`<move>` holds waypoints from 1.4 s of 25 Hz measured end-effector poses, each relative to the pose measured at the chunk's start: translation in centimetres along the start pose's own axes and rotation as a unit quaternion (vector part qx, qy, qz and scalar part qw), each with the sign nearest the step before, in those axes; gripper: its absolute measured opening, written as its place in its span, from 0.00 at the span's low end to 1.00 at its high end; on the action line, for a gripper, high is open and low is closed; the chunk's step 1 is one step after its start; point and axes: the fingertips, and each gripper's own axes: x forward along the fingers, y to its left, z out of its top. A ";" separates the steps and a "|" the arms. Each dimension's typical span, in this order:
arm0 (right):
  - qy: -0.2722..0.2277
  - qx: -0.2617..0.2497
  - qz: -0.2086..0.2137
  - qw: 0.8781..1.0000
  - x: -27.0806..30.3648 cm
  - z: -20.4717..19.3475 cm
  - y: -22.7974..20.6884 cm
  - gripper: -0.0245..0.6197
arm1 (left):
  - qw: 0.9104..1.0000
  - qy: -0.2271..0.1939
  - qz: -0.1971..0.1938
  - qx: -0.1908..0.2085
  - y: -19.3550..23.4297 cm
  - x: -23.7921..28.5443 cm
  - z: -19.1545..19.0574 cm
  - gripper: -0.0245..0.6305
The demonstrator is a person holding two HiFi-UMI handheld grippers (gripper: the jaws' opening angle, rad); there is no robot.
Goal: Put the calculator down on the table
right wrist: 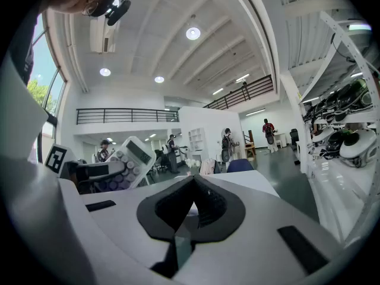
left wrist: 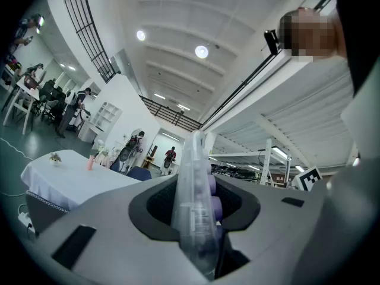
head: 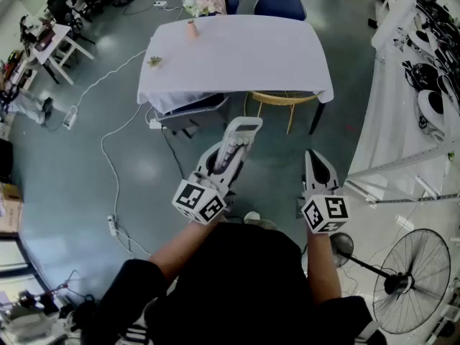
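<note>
A white calculator [head: 241,135] with purple keys is held in the air in front of me, well short of the table [head: 237,56] with the white cloth. My left gripper [head: 227,162] is shut on its lower end. In the left gripper view the calculator [left wrist: 193,159] stands edge-on between the pads of the left gripper [left wrist: 197,189]. My right gripper [head: 316,162] hangs to the right of it, shut and holding nothing. In the right gripper view its jaws [right wrist: 192,190] meet at the tip, and the calculator [right wrist: 129,158] shows at the left.
On the tablecloth stand a pink vase [head: 192,29] and a small plant [head: 154,61]. Blue chairs [head: 279,4] sit at the far side, a wooden chair [head: 284,100] and a dark chair [head: 195,111] at the near side. A fan [head: 413,282] and a white rack [head: 402,121] are at the right.
</note>
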 end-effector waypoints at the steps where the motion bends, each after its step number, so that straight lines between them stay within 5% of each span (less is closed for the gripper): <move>1: -0.001 -0.003 0.001 1.000 -0.1 0.2 -0.4 0.03 | 1.000 0.001 0.000 0.001 -0.3 0.2 -0.2 0.23; 19: -0.022 0.052 -0.023 0.998 0.6 0.1 -8.9 0.03 | 0.999 0.022 0.002 -0.022 0.7 7.8 -3.0 0.23; 29: -0.001 0.025 -0.048 0.999 11.2 1.3 -15.5 0.03 | 0.994 0.061 -0.032 -0.085 8.1 21.1 -7.1 0.23; 35: 0.019 0.077 -0.048 0.996 21.3 3.1 -21.5 0.03 | 0.989 0.103 -0.050 -0.093 13.2 31.9 -9.6 0.23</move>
